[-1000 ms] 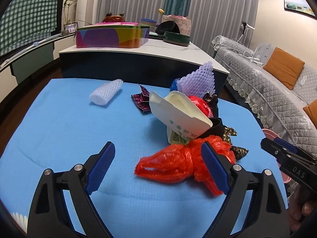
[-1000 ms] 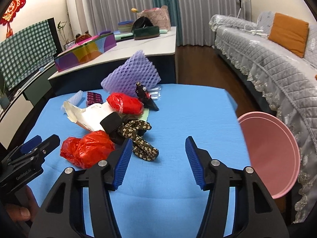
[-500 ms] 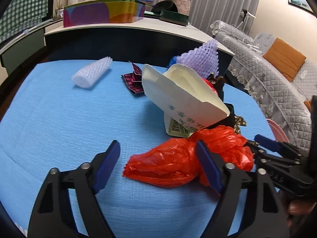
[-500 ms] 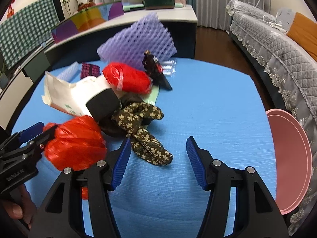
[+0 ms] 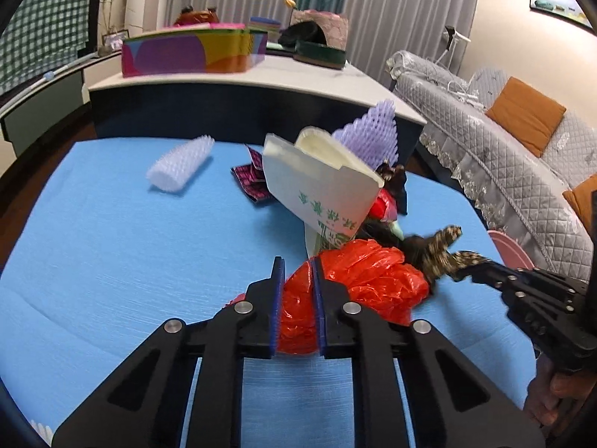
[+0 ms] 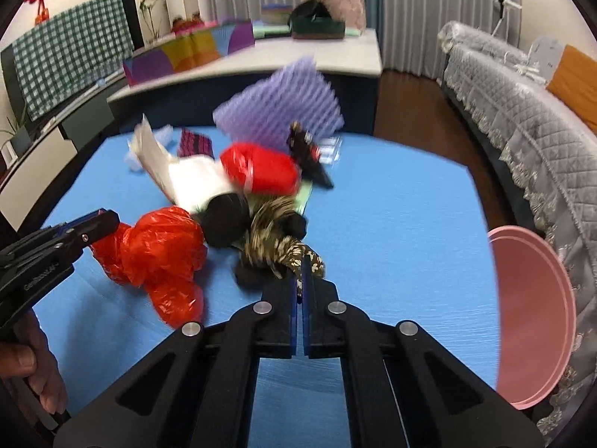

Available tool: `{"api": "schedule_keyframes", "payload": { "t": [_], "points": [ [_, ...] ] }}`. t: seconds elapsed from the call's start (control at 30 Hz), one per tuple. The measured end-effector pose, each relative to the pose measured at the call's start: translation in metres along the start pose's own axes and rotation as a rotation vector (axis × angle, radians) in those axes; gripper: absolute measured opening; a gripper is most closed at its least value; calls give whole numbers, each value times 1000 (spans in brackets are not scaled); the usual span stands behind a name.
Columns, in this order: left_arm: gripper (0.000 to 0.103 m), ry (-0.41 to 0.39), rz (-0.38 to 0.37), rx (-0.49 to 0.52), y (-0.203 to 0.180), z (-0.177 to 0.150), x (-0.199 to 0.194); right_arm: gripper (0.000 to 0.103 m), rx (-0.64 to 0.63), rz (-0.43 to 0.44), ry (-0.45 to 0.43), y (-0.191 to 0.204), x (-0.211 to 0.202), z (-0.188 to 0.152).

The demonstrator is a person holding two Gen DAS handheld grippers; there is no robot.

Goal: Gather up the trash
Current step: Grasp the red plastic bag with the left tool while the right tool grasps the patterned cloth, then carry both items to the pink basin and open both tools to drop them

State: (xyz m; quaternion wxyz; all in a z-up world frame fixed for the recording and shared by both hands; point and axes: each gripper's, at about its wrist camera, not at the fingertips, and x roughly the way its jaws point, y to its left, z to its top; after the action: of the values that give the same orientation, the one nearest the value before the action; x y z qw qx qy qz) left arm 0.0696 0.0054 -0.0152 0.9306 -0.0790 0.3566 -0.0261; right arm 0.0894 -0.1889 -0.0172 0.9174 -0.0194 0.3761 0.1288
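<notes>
Red crinkled plastic bag point(image 5: 358, 280) now pinched in my left gripper point(image 5: 297, 272), jaws just closed on it, near centre of blue table cloth point(image 5: 112, 231). Right gripper point(image 6: 300, 272) just clamped on brown floral cloth strip point(image 6: 283, 250), pads nearly touching. Nothing binned yet, by my read. Left on table: white paper food box point(image 5: 317, 190), purple foam net point(image 5: 369, 130), white foam net point(image 5: 179, 164), small red bag point(image 6: 261, 168), dark wrappers. Pink round bin point(image 6: 530, 317) at right edge, prob. drop spot.

Each claw point(image 5: 297, 274) is black plastic with silver round screws and ribbed blue pads point(image 6: 303, 280).
</notes>
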Motion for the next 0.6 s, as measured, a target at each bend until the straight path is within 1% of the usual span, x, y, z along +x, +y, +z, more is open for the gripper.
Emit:
{"api": "schedule_keyframes", "payload": {
  "t": [0.17, 0.4, 0.6],
  "points": [
    [12, -39, 0, 18, -5, 2, -18, 2, 12, -26, -79, -7, -33, 0],
    [12, -89, -10, 44, -13, 4, -41, 2, 38, -56, -140, -18, -63, 0],
    [12, -108, 1, 67, -22, 4, -47, 2, 59, -79, -202, -28, -88, 0]
  ]
}}
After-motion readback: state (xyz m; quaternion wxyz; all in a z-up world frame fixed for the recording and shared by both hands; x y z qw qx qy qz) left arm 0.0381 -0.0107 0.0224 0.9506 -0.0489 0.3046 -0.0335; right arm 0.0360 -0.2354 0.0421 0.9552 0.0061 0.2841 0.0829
